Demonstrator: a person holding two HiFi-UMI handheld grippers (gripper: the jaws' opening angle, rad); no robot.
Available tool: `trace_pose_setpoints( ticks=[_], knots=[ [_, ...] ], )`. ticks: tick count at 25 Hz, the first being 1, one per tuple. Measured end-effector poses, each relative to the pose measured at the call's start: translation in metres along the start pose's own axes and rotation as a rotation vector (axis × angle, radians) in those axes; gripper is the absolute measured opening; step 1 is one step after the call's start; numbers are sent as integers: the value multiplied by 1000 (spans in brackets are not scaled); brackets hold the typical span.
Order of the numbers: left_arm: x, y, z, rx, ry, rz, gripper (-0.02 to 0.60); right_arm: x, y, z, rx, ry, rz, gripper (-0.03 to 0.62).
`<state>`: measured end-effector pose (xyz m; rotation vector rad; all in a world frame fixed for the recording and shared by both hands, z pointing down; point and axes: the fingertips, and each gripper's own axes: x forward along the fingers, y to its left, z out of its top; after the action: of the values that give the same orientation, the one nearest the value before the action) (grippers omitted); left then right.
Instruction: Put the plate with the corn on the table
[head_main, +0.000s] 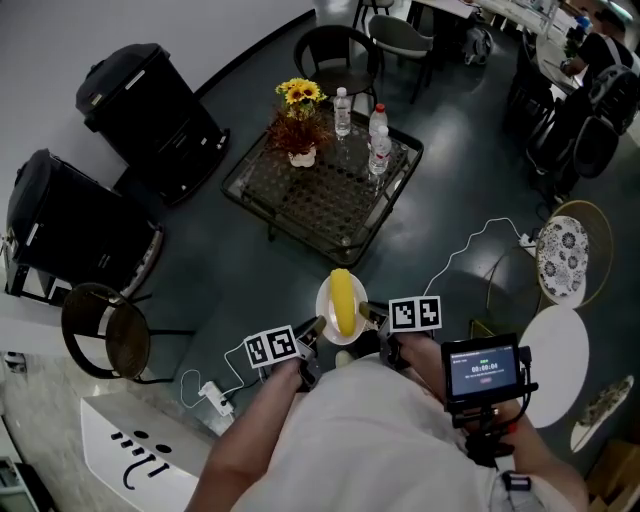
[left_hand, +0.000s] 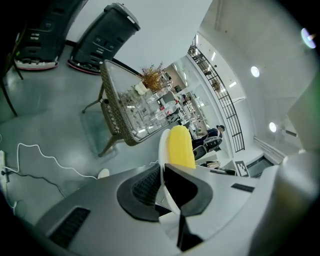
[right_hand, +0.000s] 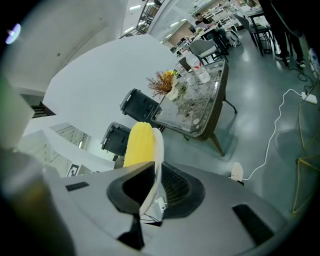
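The plate (head_main: 324, 298) with the corn (head_main: 343, 303) is held in the air at the lower middle of the head view, short of the glass worktop (head_main: 330, 205), which lies above it in the frame. It is pinched at opposite rims: the left hand-held gripper (head_main: 318, 327) is clamped on its left edge and the right hand-held gripper (head_main: 368, 313) on its right edge. This two-sided hold is judged to keep the plate level so that the loose cob is not rolled off. The near part of the worktop is seen bare in the head view, while the potted flowers (head_main: 300, 93) and the bottles (head_main: 379, 150) are gathered toward its far side, so room for the plate is available. Both grips and the gap to the worktop are shown together only in the head view. The thin rim caught between each pair of jaws is shown only in the gripper views, with the cob lying just beyond them.
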<state>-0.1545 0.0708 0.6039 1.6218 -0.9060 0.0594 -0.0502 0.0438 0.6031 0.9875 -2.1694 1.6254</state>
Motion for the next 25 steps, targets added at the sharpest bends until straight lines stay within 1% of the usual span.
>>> trace_pose_setpoints(
  ticks=[5, 10, 13, 17, 25],
  knots=[
    [16, 3, 15, -13, -2, 19, 34, 9, -9, 18, -2, 17, 12, 49],
    [42, -2, 34, -22, 1, 23, 34, 15, -26, 47, 12, 28, 10, 49],
    [57, -6, 51, -13, -17, 12, 34, 19, -34, 69, 8, 28, 13, 49],
    [71, -5, 75, -24, -37, 16, 34, 30, -38, 95, -7, 37, 19, 49],
    [95, -7, 101, -24, -46, 41, 34, 42, -49, 128, -6, 63, 25, 49]
  ],
)
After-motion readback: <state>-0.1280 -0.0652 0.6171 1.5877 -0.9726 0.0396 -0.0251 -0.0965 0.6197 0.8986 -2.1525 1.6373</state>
